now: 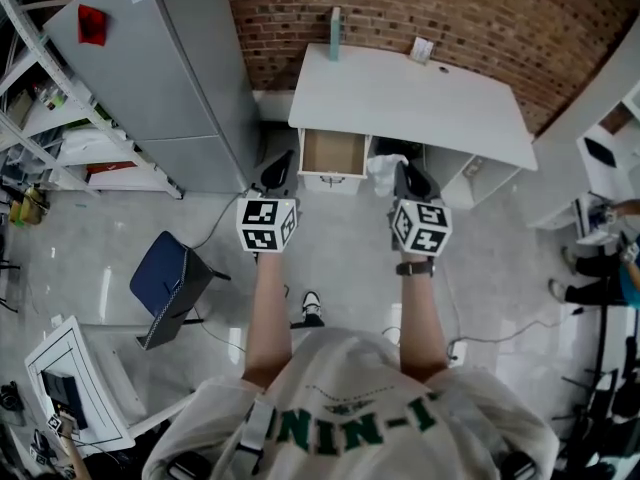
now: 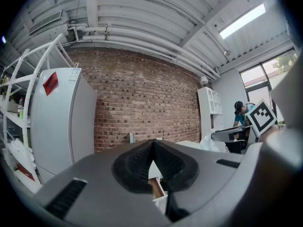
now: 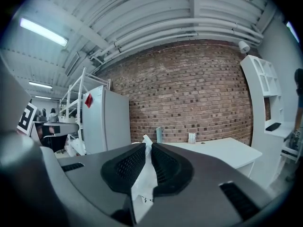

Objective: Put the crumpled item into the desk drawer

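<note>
The white desk (image 1: 420,98) stands against the brick wall, its left drawer (image 1: 332,153) pulled out and showing a bare brown bottom. My right gripper (image 1: 408,178) hovers in front of the desk, just right of the drawer, shut on the crumpled white item (image 1: 383,171). In the right gripper view the crumpled item (image 3: 143,176) is pinched between the dark pads (image 3: 125,170) and sticks out above and below them. My left gripper (image 1: 278,168) hangs just left of the drawer front. Its jaws (image 2: 152,145) meet, shut with nothing between them.
A tall grey cabinet (image 1: 150,68) stands left of the desk, with metal shelving (image 1: 40,118) beyond it. A blue chair (image 1: 165,280) is on the floor at my left. A slim bottle (image 1: 335,33) and a small box (image 1: 421,50) sit on the desk's back edge. A person (image 1: 600,263) is at the far right.
</note>
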A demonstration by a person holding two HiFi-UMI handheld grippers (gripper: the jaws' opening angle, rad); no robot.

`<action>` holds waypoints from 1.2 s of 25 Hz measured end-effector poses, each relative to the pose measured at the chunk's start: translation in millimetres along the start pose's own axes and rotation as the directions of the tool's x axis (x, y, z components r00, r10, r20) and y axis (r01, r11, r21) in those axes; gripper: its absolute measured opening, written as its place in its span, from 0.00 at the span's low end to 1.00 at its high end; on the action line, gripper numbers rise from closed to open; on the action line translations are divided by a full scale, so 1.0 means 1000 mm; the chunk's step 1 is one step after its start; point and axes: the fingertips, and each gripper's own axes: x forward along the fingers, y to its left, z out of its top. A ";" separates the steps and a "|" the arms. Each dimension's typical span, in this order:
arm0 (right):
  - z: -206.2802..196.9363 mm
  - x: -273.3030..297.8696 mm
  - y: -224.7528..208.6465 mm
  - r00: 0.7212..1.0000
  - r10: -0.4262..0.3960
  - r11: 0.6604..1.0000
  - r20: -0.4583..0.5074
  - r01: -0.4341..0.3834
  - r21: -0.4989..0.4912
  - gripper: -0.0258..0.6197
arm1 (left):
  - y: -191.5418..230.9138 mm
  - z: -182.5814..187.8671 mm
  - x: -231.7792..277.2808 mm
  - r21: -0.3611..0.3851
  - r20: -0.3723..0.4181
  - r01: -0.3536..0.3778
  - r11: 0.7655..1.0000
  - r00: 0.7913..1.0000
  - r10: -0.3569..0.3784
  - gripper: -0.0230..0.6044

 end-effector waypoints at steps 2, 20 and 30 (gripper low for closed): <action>-0.002 0.020 0.003 1.000 0.001 1.000 -0.012 -0.001 -0.002 0.09 | 0.011 -0.003 0.015 0.003 -0.006 0.012 1.000 1.000 -0.012 0.03; -0.072 0.138 0.032 0.985 -0.011 1.000 -0.170 0.014 0.014 0.09 | 0.077 -0.089 0.118 -0.084 -0.114 0.130 0.988 0.984 -0.139 0.03; -0.124 0.212 0.006 0.961 0.062 0.998 -0.269 -0.057 0.025 0.09 | 0.081 -0.140 0.194 -0.097 -0.155 0.101 0.990 0.981 -0.115 0.03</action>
